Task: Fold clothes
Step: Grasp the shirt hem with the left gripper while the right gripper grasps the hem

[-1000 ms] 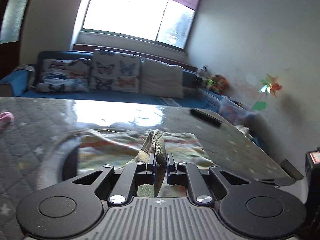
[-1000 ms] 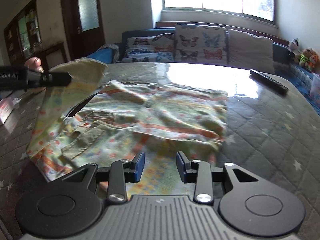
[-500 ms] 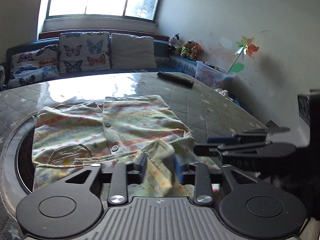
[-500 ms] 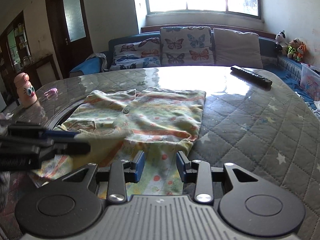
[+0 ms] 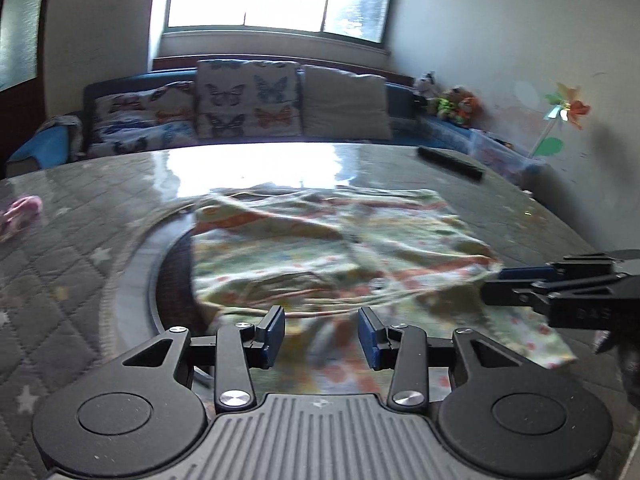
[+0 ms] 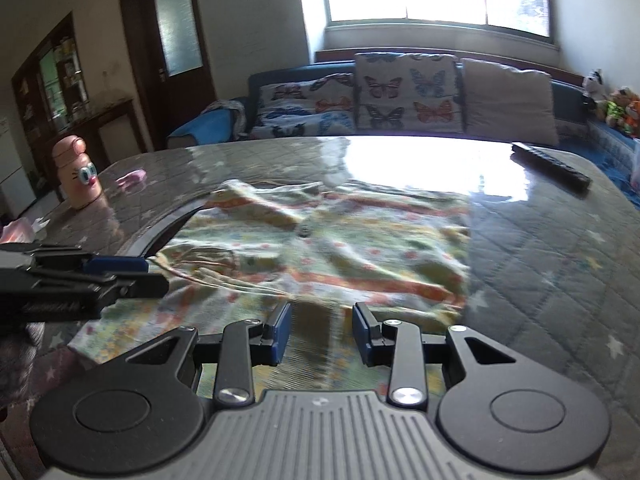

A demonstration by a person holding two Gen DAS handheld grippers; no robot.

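Lying crumpled mid-frame, the shirt [image 6: 320, 256] leaves bare surface [image 6: 560, 280] rightward (remote [image 6: 552, 169] upper right); both hand-held grippers [image 5: 321, 334] [image 6: 321, 334] gape empty.

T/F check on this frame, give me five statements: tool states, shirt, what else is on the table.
1. The left tool is open with nothing between its fingers. True.
2. The right tool is clamped on the shirt. False: it is open, with the shirt lying below and beyond it.
3. The shirt hangs in the air. False: it lies on the quilted table.
4. A black remote lies on the table beyond the shirt. True.
5. The pink bottle stands on the shirt. False: it stands apart, near the table edge.
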